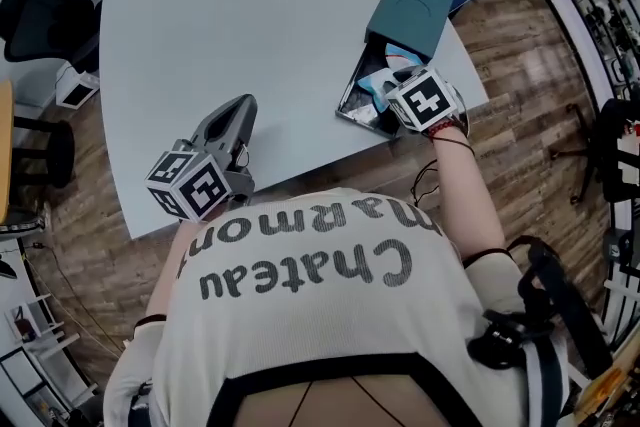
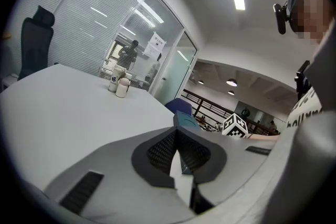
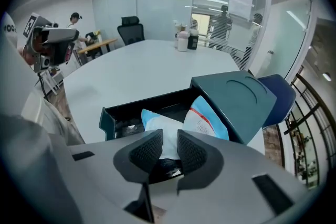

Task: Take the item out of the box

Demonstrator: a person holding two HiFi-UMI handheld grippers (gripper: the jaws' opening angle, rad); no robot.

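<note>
Teal card is what you see first from the head view: the box (image 1: 410,5) sits at the right edge of the pale table (image 1: 220,25), its dark inner tray (image 1: 352,105) slid out towards you so the contents are exposed. Your right gripper (image 1: 395,95) is down over that open tray, right where the blue and white packet (image 1: 385,77) lies, which looks like a reach for the pick. Your left gripper (image 1: 238,110) is parked well apart on the table's near edge, out of the way and not steadying the box. In the left gripper view the jaws are pressed together at the tips with nothing between them, pointing across the bare tabletop towards the box in the distance; that hand is idle. In the right gripper view the jaws stand a narrow gap apart, lined up on the packet, which shows white through the gap. It sits in the tray, half tucked under the teal sleeve (image 3: 236,97). I can't see the pads pressing on it, so I judge nothing is held yet. Next you'll need to close on the packet and draw it back along the tray, clear of the sleeve.
</note>
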